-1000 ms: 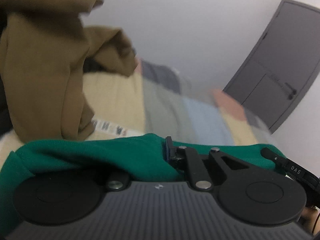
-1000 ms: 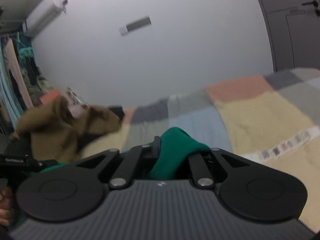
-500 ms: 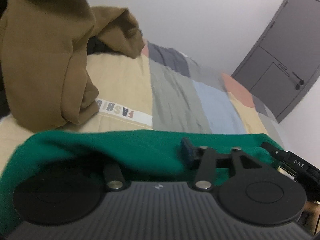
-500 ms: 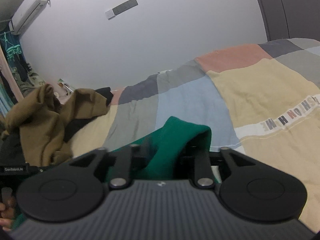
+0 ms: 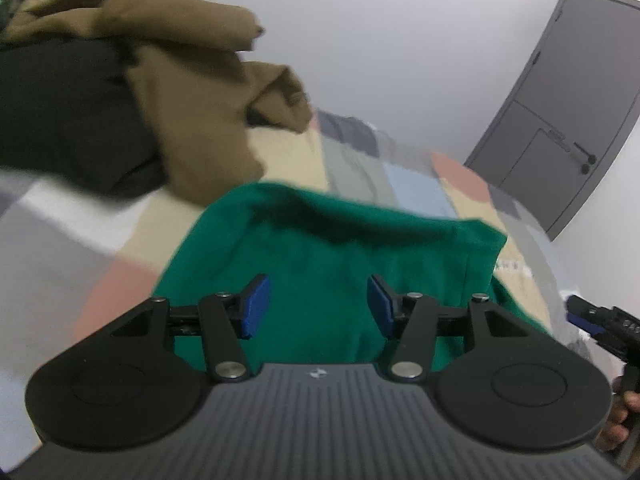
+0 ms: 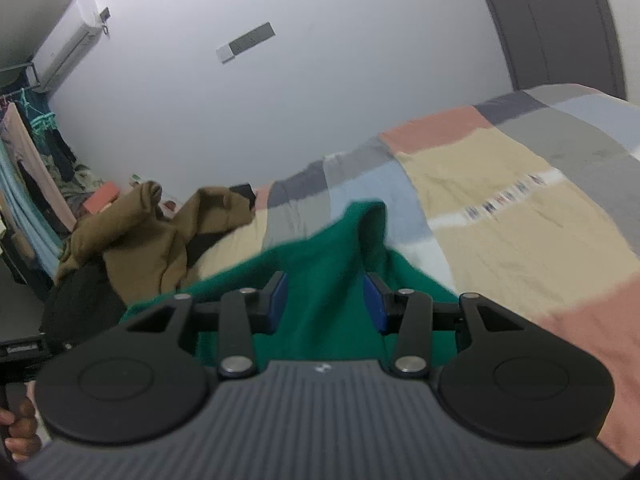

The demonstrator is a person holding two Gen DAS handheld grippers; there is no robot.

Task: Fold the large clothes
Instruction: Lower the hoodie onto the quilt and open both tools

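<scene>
left gripper (image 5: 316, 304): jaws apart and opening, blue pads (image 5: 254, 306) clear of the cloth; nothing pinched. Green cloth shows in the gap, lying past the tips.
right gripper (image 6: 323, 300): jaws apart, narrower gap, also opening. A raised fold of the green cloth stands between the pads (image 6: 277, 300); pads not pressing on it as far as I can see.
hands: fingers on the right gripper's handle at the right edge of the left view (image 5: 616, 416); fingers on the left gripper's handle at the lower left of the right view (image 6: 20, 432).
green garment (image 5: 340, 252): on the bed right in front of both grippers, bunched, 1 ridge pointing up in the right view (image 6: 360, 232). Blurred.
bed (image 6: 500, 216): patchwork cover, beige, grey, blue, pink blocks, a white strip with lettering too blurred to read.
brown garment (image 6: 160, 232): crumpled heap past the green one, on the far left part of the bed, over a black item (image 5: 68, 120).
far wall: grey door (image 5: 560, 120), air conditioner (image 6: 68, 44) high up, hanging clothes (image 6: 28, 184) at the far left.
</scene>
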